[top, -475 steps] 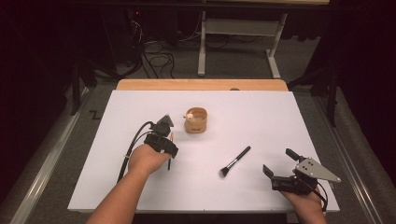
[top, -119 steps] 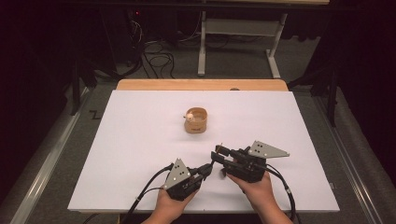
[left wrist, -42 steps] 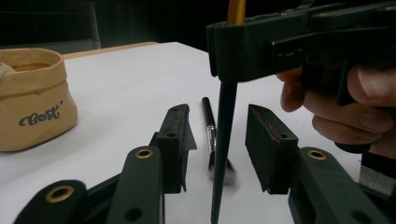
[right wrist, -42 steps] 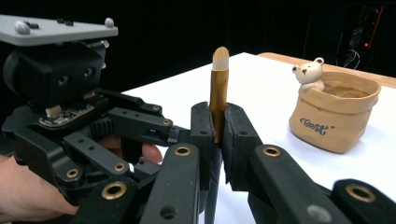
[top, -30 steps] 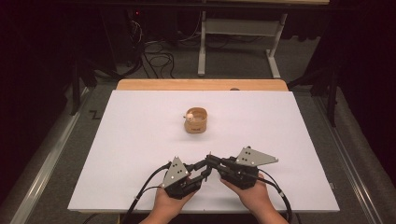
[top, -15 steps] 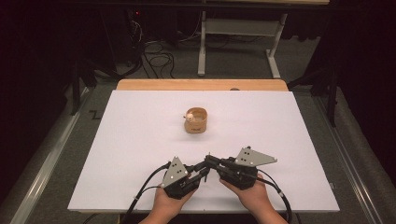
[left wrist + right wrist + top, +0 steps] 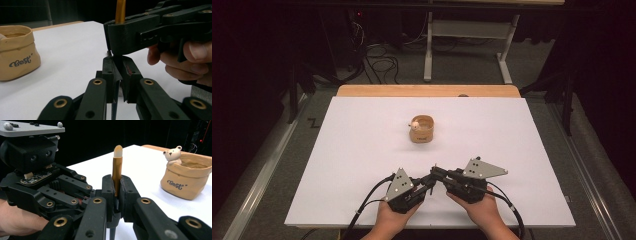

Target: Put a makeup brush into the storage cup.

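Handing over the makeup brush at lower centre of the high view: right gripper pinches its gold ferrule, left gripper has just closed on the black handle below. Risk: releasing early or misaligned drops it short of the pouch.

White table: open surface on both sides and ahead of the two hands. Sole obstacle, a tan pot with a bear figure, stands mid-table, well apart. Left gripper and right gripper meet tip to tip, blocking each other's inward path.
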{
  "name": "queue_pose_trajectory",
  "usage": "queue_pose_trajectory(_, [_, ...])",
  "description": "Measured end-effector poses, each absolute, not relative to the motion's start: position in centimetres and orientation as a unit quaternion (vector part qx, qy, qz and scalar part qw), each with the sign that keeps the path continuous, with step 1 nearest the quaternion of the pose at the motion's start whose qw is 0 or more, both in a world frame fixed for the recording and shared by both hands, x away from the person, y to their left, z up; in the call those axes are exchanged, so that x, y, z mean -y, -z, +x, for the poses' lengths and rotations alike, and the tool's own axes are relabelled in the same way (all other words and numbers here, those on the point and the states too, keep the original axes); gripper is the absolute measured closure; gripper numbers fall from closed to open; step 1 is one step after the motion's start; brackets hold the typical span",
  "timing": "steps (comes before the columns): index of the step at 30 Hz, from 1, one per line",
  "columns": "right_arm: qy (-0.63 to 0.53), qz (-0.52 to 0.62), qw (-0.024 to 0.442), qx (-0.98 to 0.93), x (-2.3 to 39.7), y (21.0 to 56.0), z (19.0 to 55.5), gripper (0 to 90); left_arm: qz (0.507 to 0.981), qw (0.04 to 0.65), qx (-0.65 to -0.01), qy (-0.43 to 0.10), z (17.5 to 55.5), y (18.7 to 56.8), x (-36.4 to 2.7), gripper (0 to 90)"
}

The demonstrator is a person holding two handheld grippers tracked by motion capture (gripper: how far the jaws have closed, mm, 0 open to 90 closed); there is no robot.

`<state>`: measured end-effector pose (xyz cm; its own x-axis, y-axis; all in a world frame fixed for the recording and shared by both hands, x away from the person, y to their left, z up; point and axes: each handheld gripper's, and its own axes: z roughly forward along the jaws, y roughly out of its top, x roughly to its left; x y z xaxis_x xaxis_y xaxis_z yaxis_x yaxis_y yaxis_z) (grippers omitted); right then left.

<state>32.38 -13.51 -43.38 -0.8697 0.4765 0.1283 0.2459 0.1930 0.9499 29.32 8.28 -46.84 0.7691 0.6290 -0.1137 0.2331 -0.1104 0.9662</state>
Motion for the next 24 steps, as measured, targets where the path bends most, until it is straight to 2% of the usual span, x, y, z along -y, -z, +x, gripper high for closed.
queue_pose_trajectory(9, [-0.591,0.236,0.097,-0.765,13.52,43.39,32.39,83.5,0.726,0.598,-0.296,-0.167,29.33,46.83,-8.33,82.7])
queue_pose_trajectory(24, [-0.596,0.237,0.091,-0.762,13.72,43.23,32.50,73.6,0.724,0.596,-0.302,-0.170,29.49,46.88,-8.55,82.8])
